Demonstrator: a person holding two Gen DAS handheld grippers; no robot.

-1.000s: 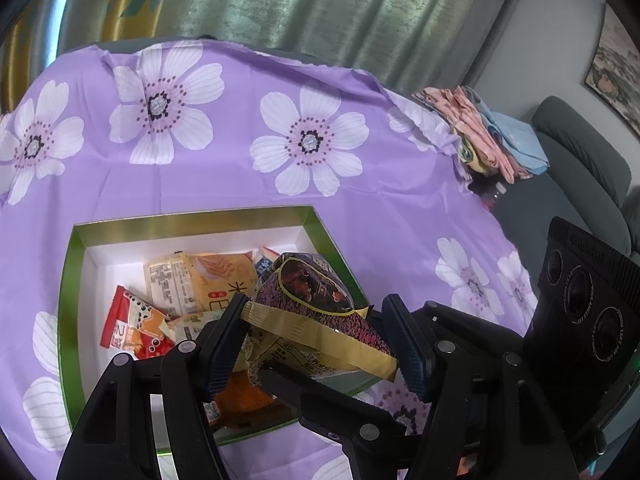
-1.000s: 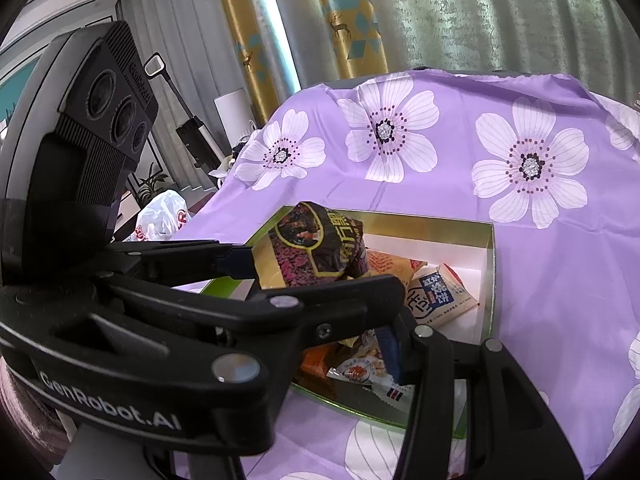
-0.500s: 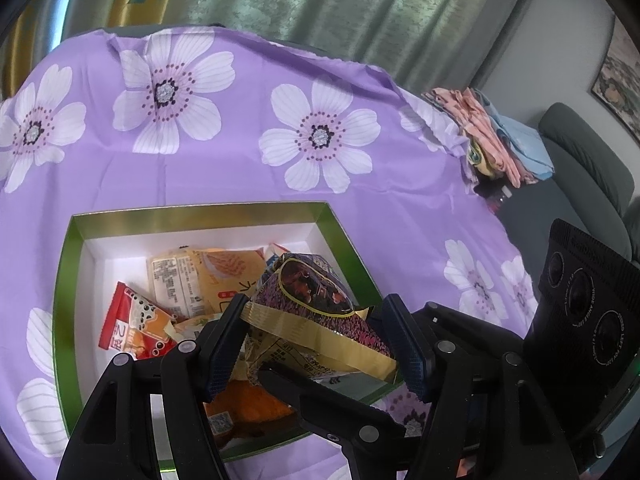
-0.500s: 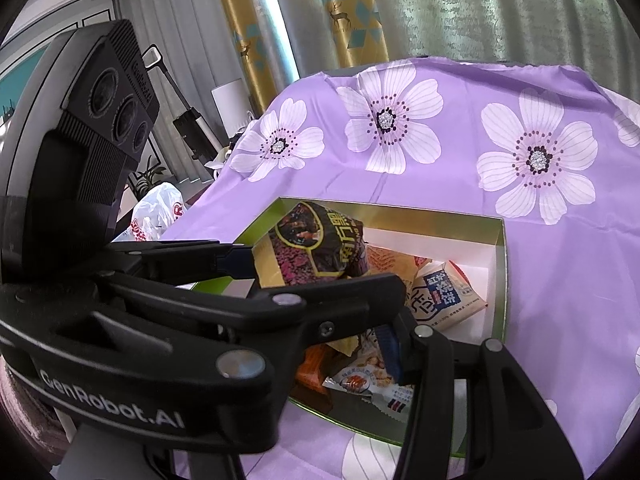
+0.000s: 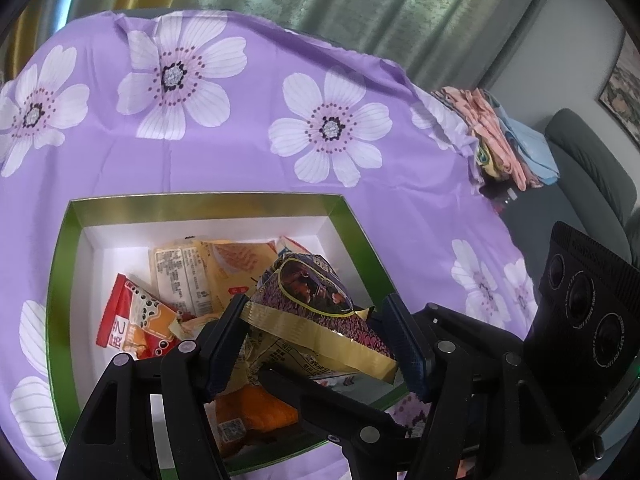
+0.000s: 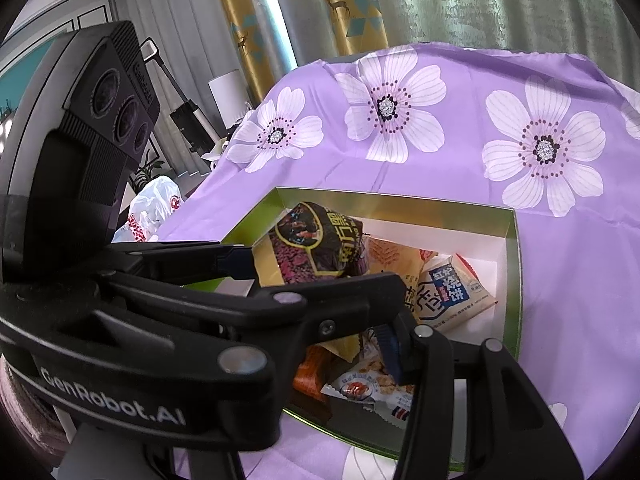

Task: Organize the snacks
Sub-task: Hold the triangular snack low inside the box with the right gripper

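My left gripper (image 5: 320,332) is shut on a dark purple and gold snack bag (image 5: 316,304) and holds it above the green-rimmed white box (image 5: 200,204). The bag also shows in the right wrist view (image 6: 316,248), between the left gripper's fingers (image 6: 236,258). The box (image 6: 516,264) holds several snack packs: a red one (image 5: 132,320), a yellow one (image 5: 192,272), an orange one (image 5: 256,412) and a white and blue one (image 6: 448,292). My right gripper (image 6: 384,320) hangs over the box's near side; the left gripper covers one of its fingers.
The box sits on a purple cloth with white flowers (image 5: 320,128). Folded clothes (image 5: 504,136) and a grey sofa (image 5: 592,168) are off the table's right. A white plastic bag (image 6: 152,208) lies beyond the left edge. Curtains hang behind.
Both grippers have moved forward and a little lower over the box. The purple bag stays in the left gripper's grip.
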